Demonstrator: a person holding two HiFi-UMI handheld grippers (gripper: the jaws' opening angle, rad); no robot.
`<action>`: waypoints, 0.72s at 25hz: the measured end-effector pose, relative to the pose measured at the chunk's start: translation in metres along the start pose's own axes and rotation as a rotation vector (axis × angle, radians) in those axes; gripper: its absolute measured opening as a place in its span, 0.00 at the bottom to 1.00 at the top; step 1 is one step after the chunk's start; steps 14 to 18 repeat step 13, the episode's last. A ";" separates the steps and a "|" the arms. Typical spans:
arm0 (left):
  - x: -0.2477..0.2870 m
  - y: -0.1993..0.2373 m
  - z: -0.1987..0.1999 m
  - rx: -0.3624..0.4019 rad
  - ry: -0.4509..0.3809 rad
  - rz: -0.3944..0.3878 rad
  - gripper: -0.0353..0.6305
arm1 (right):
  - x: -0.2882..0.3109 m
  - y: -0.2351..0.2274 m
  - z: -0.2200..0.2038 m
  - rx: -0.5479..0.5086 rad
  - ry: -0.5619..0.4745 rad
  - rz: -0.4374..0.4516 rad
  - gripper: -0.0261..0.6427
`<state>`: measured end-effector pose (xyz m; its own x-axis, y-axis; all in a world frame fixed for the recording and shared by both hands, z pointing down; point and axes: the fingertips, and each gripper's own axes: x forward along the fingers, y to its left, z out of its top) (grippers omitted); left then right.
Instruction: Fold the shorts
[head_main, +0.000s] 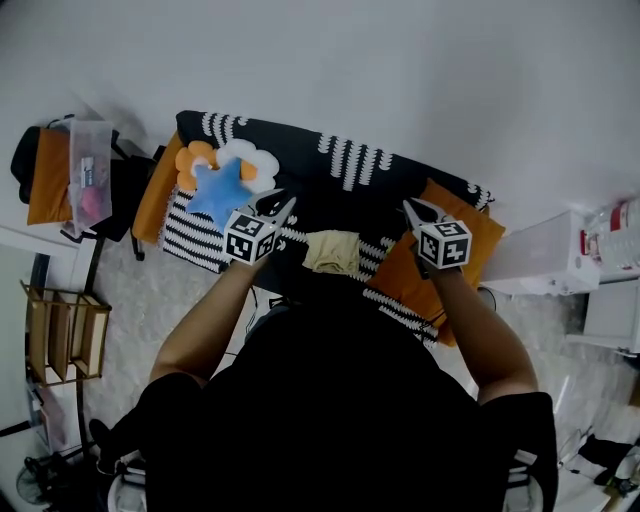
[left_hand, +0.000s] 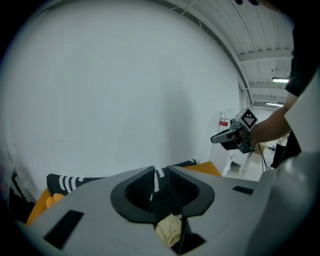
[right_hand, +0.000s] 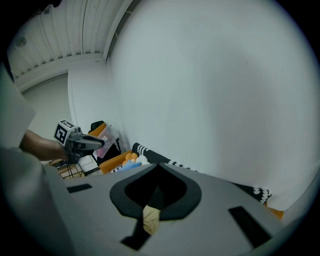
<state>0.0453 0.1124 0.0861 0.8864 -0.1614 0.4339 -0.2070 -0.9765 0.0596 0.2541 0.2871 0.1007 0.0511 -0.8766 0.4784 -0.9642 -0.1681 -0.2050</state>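
The tan shorts (head_main: 332, 252) lie as a small folded bundle on the black blanket with white stripes (head_main: 350, 160), between my two grippers. Both grippers hang above the blanket, apart from the shorts. My left gripper (head_main: 275, 208) stands left of the bundle, its jaws a little apart with nothing between them. My right gripper (head_main: 420, 212) is to the bundle's right, shut and empty. In the left gripper view the shorts (left_hand: 170, 230) show below my jaws (left_hand: 160, 172), and the right gripper (left_hand: 227, 137) floats at the right. The right gripper view shows the shorts (right_hand: 151, 216) under its shut tips (right_hand: 157, 167).
A blue star and flower plush (head_main: 222, 182) lies at the blanket's left end on orange cushions (head_main: 155, 190). Another orange cushion (head_main: 455, 225) is at the right. A white box (head_main: 545, 255) stands right, a wooden rack (head_main: 65, 325) and a bag (head_main: 60, 175) left. A white wall is beyond.
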 end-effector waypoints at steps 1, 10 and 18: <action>0.001 0.000 0.001 -0.001 -0.001 0.001 0.20 | 0.001 -0.001 0.001 0.001 -0.001 -0.001 0.04; 0.002 0.009 0.005 -0.009 -0.005 0.007 0.15 | 0.010 0.002 0.007 0.005 -0.009 0.008 0.04; 0.003 0.013 0.005 -0.011 -0.005 0.010 0.14 | 0.014 0.005 0.008 0.005 -0.009 0.012 0.04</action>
